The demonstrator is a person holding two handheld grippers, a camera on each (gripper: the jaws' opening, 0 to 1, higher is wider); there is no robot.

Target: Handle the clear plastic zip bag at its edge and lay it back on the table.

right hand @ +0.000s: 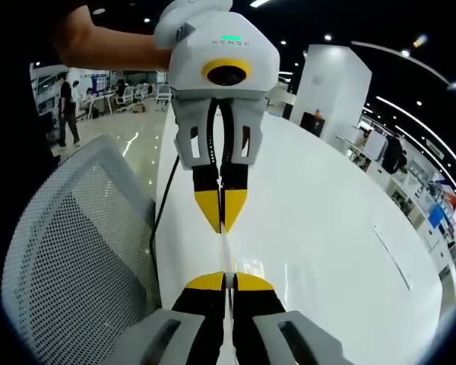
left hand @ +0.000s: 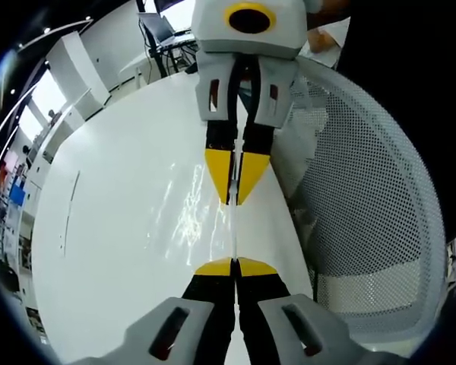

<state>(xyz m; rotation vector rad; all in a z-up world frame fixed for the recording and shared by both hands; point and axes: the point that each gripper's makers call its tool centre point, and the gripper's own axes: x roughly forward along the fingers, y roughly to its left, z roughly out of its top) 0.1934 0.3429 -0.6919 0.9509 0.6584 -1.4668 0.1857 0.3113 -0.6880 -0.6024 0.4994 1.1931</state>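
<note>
Bag (left hand: 233,228) stretched edge-on between left fingers (left hand: 235,267) and right fingers (right hand: 225,280), both clamped on it, above counter (left hand: 121,228).

Open tabletop (left hand: 121,228) is left free on one side; the other side is blocked by a mesh chair back (left hand: 372,220) set against the edge.

my jaws are cut off at 6 o'clock, and the clear bag (left hand: 233,228) between them is barely readable edge-on.
</note>
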